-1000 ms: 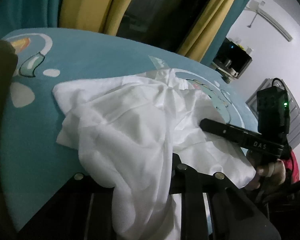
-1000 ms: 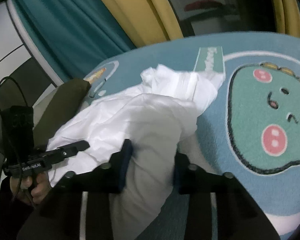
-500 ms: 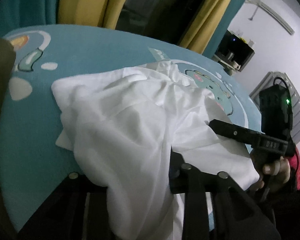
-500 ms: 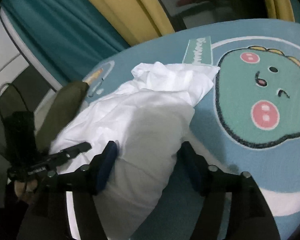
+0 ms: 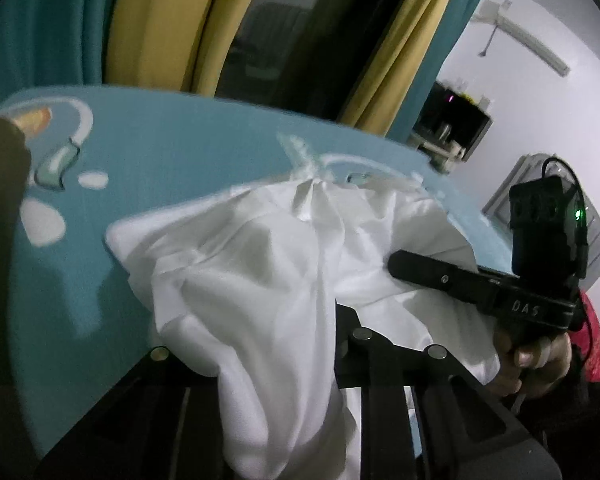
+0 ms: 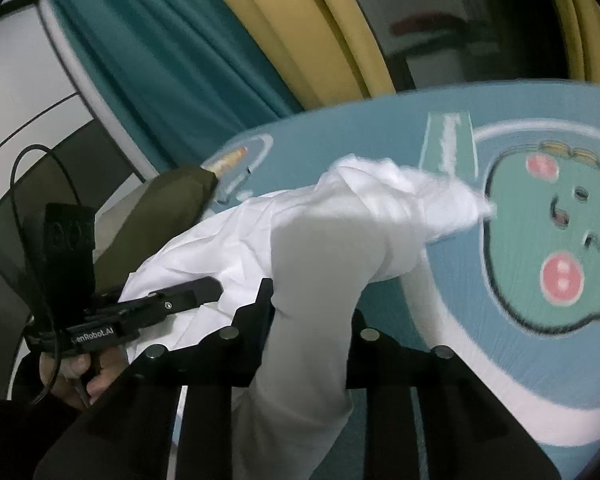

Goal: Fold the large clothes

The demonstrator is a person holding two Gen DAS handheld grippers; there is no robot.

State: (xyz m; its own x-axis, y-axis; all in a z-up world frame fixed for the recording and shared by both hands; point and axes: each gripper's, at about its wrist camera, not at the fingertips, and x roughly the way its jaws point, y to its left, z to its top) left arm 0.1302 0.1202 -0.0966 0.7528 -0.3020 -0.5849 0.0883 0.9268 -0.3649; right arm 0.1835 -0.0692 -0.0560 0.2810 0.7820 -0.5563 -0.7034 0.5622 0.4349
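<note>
A large white garment (image 5: 260, 264) lies crumpled on a teal bedspread (image 5: 160, 140). A fold of it runs down between the fingers of my left gripper (image 5: 268, 344), covering the left finger. The jaws are closing and pinch the cloth. In the right wrist view another bunch of the white garment (image 6: 320, 264) is squeezed between the fingers of my right gripper (image 6: 308, 320), whose jaws are also closing. Each gripper shows in the other's view, lying against the cloth: right gripper (image 5: 396, 258), left gripper (image 6: 214, 288). A hand (image 5: 540, 360) holds the right gripper's handle.
The bedspread carries a cartoon dinosaur face (image 6: 548, 232) to the right of the garment. An olive-green cloth (image 6: 160, 208) lies at the bed's left edge. Teal and yellow curtains (image 6: 204, 40) hang behind the bed. A dark shelf (image 5: 452, 120) stands by the white wall.
The right jaws spread wide around the bunched cloth half a second ago and have since narrowed onto it. Both grippers have risen slightly, pulling the garment's near folds up.
</note>
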